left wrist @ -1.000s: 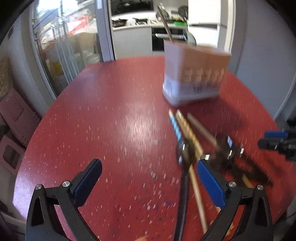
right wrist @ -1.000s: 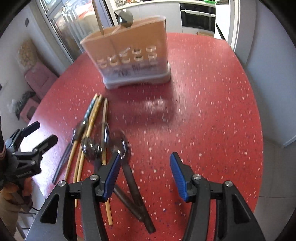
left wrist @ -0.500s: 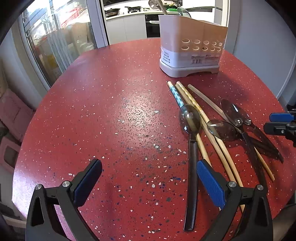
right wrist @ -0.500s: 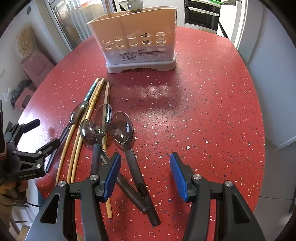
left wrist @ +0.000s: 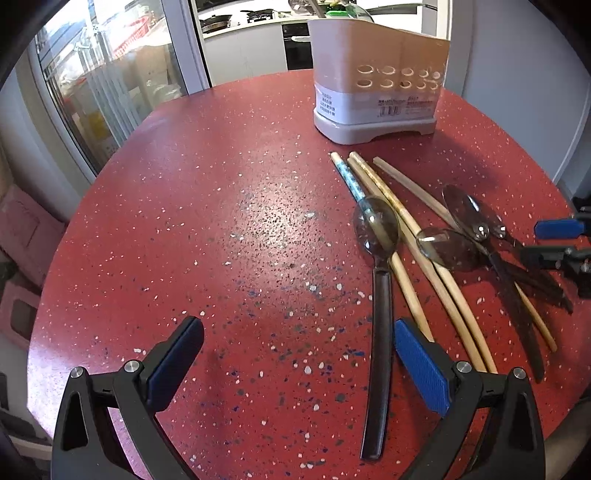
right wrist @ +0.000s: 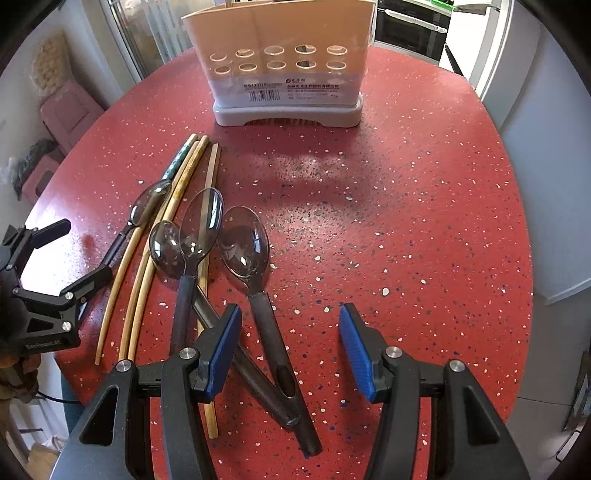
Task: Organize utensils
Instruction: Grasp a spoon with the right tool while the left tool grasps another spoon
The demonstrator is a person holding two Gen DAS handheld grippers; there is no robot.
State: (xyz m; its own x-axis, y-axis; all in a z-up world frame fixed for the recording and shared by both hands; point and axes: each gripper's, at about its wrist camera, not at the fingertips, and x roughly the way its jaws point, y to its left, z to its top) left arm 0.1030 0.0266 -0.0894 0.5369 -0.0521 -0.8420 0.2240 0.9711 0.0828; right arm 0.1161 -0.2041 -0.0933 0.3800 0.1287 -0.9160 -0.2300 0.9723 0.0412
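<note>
Four translucent smoky plastic spoons with dark handles (right wrist: 242, 240) lay flat at the frame's left centre, bowls pointing up-frame, crossing four pale wooden chopsticks (right wrist: 212, 184). A perforated beige plastic utensil caddy (right wrist: 284, 70) stood upright at top centre.

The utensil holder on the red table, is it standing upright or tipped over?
Upright. The utensil holder sits flat on its grey base on the red table, opening upward.

A round red speckled bench (left wrist: 229, 206) stood beside glass doors (left wrist: 110, 85) letting in daylight. Behind were white kitchen cabinets (left wrist: 243, 48), a black oven (right wrist: 413, 29), and pale walls (left wrist: 517, 74).
</note>
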